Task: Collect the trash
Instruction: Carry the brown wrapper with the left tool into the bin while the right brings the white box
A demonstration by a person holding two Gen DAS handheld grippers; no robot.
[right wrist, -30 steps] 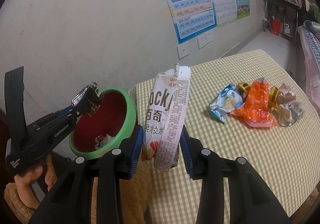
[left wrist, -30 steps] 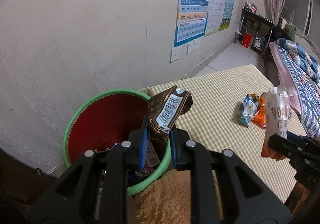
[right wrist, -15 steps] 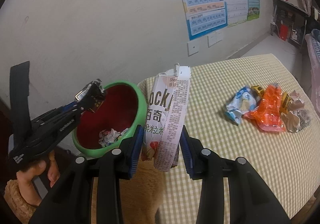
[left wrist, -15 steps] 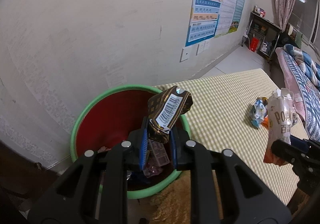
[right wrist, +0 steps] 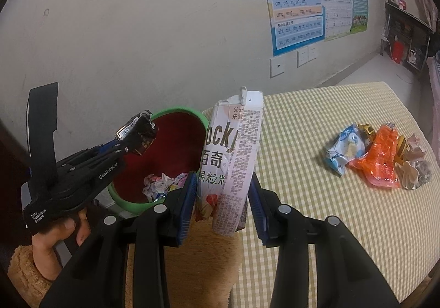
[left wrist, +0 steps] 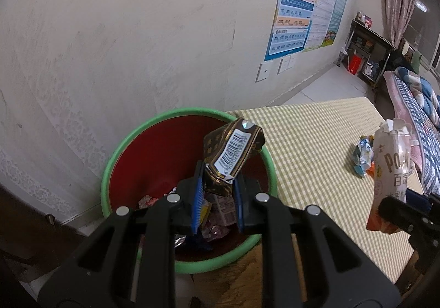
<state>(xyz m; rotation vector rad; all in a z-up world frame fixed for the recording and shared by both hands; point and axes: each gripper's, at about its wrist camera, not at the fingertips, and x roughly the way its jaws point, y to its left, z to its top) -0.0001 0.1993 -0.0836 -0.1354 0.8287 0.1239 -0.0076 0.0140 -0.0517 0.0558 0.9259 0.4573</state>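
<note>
A green-rimmed red bin stands beside the checked table, with crumpled wrappers at its bottom. My left gripper hangs over the bin's mouth, shut on a brown wrapper whose barcode faces up. The right wrist view shows the same wrapper above the bin's rim, in the left gripper. My right gripper is shut on a white and pink snack box held upright at the table's edge, just right of the bin. In the left wrist view that box is at the far right.
A heap of wrappers, blue, orange and silver, lies on the yellow checked tablecloth to the right. A plaster wall with posters rises close behind the bin. A person's hand and fuzzy brown sleeve hold the left gripper.
Both grippers have shifted left toward the bin with their loads still gripped. The left gripper with the brown wrapper now hangs further over the bin's opening. The snack box has come nearer the rim.
</note>
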